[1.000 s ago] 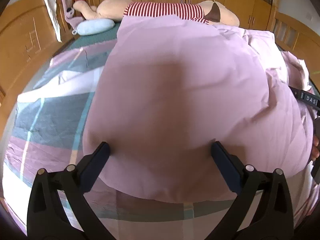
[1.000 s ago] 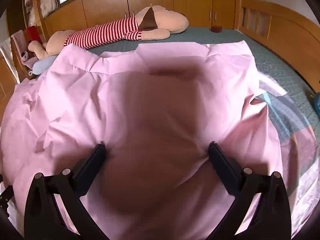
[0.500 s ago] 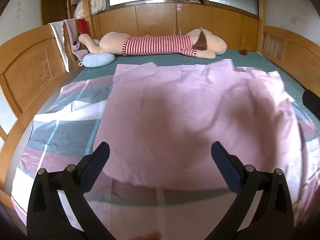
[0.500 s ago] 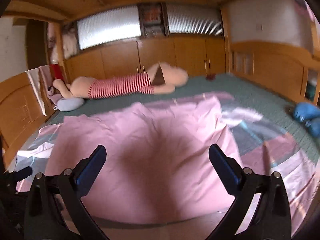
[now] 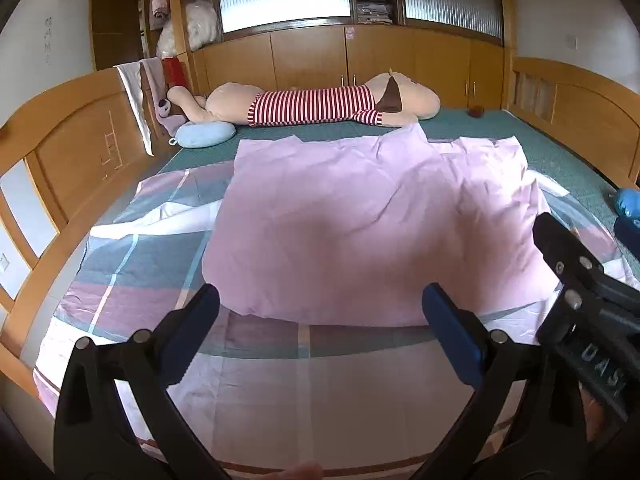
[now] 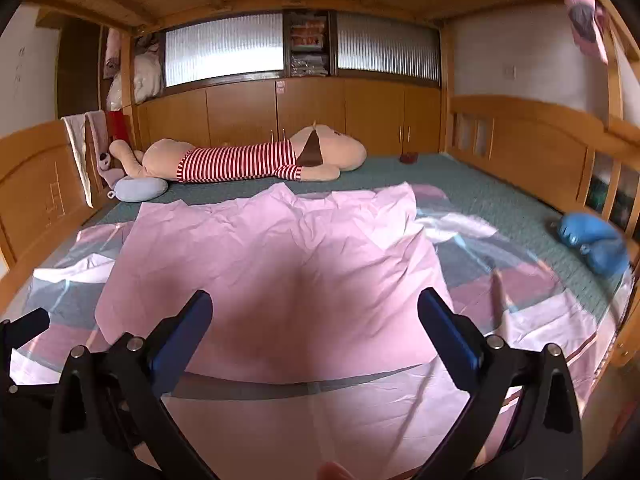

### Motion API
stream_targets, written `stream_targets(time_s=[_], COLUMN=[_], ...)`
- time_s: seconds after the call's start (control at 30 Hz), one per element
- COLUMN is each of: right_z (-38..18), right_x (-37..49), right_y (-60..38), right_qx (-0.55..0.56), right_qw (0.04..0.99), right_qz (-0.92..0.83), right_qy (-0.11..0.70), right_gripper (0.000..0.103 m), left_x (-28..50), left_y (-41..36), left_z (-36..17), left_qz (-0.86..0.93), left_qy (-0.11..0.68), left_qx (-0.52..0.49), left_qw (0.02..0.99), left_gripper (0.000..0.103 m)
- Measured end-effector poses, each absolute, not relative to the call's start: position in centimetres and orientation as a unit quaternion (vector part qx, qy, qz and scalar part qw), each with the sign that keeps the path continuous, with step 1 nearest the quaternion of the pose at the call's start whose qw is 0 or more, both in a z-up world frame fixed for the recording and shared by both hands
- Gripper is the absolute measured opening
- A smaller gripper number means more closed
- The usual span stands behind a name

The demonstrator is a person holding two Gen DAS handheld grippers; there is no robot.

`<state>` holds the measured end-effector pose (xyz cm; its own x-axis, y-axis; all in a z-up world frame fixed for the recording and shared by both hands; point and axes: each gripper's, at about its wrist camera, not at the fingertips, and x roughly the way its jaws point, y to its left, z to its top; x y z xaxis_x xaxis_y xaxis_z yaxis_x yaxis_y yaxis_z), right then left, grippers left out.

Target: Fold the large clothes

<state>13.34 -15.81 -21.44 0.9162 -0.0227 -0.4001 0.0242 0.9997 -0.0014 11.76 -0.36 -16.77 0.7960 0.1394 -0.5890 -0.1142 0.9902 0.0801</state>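
Pink garment [image 5: 360, 224] lies flat on bed [image 5: 560, 152]: thin, limp, light, wrinkle-prone. Best hold: near hem corners. Left tongs [image 5: 320, 316], right tongs [image 6: 316, 320] both spread wide, empty.

The large garment [image 5: 360, 216] spread on the bed is plain pale pink, with no print; the sheet [image 5: 132, 256] under it is checked in broad blocks of grey-blue, dusty pink and white, crossed by thin pale-blue lines; the mattress cover [image 6: 472, 192] beyond is muted teal-green; the long plush toy [image 5: 320, 106] is peach-beige with a red-and-white striped top and a brown patch at the head; the small cushion [image 5: 205, 134] beside it is light blue; the bed frame [image 5: 80, 136] and cabinets [image 6: 312, 116] are honey-coloured wood; the gripper fingers [image 5: 448, 332] are black with dark blue pads; a blue item [image 6: 592, 240] lies at the right edge.
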Motion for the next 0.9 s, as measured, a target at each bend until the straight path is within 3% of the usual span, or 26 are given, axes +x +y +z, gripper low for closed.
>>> stream_targets(time_s=[0.5,0.9], right_z=[-20.8,-21.1], right_x=[12.2,12.4], right_y=[-14.3,-14.4], right_qx=[-0.029,-0.034], right_qw=[0.984,0.982], right_qz=[-0.020,-0.018], right_qy=[0.172,0.185], right_gripper=[0.102,0.102], left_x=[12.4,12.1], left_y=[4.1,2.9], left_z=[-16.5,-16.6], left_qz=[0.101,0.102], left_qy=[0.318,0.305], left_qx=[-0.036,-0.002], left_qw=[0.942,0.947], left_gripper=[0.101,0.101])
